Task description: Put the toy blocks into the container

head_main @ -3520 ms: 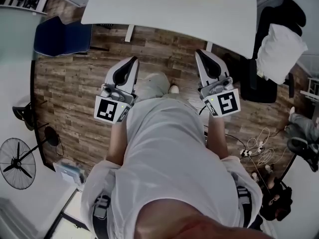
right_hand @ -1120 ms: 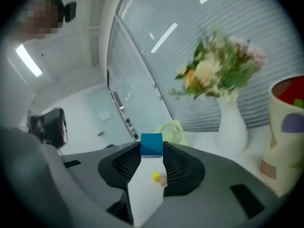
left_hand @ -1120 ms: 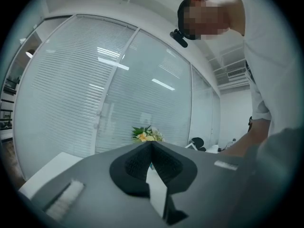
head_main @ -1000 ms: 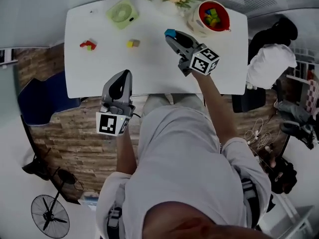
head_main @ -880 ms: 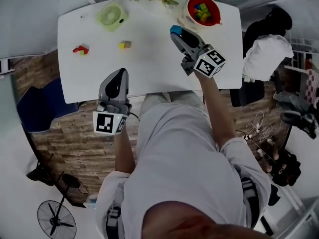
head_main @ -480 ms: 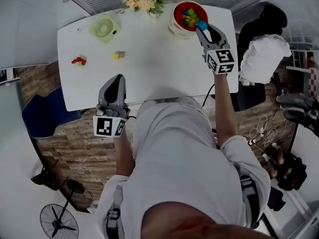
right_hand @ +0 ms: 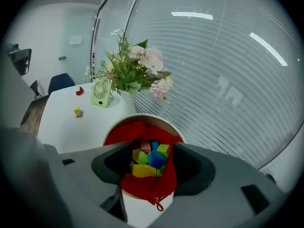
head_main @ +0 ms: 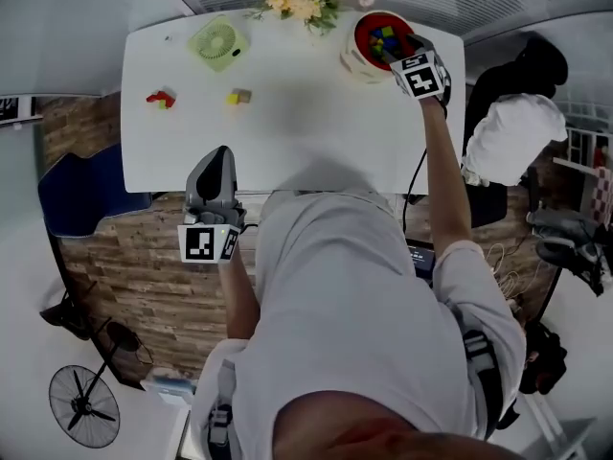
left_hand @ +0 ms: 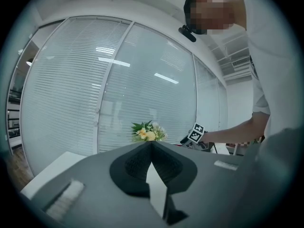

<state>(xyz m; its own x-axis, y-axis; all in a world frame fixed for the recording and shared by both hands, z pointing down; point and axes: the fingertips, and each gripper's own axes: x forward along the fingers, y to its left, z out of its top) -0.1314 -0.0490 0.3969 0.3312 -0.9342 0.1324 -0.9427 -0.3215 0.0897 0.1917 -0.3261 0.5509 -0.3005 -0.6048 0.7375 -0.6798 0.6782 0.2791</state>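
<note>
Right gripper (head_main: 410, 46) jaws opening above container (head_main: 349, 61), nothing gripped; blocks (right_hand: 149, 158) lie inside. Left gripper (head_main: 218, 153) clenched, empty. Red block (head_main: 158, 98) and yellow block (head_main: 238, 96) wait on table (head_main: 287, 132): task apparently part done.

Left tongs (left_hand: 151, 144) pressed together, flowers (left_hand: 148, 131) beyond, glass blinds (left_hand: 71, 89) behind, person's arm (left_hand: 232, 129) at right

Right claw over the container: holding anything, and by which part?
Nothing. The right claw is opening, nothing between its jaws, above the blocks in the container.
</note>
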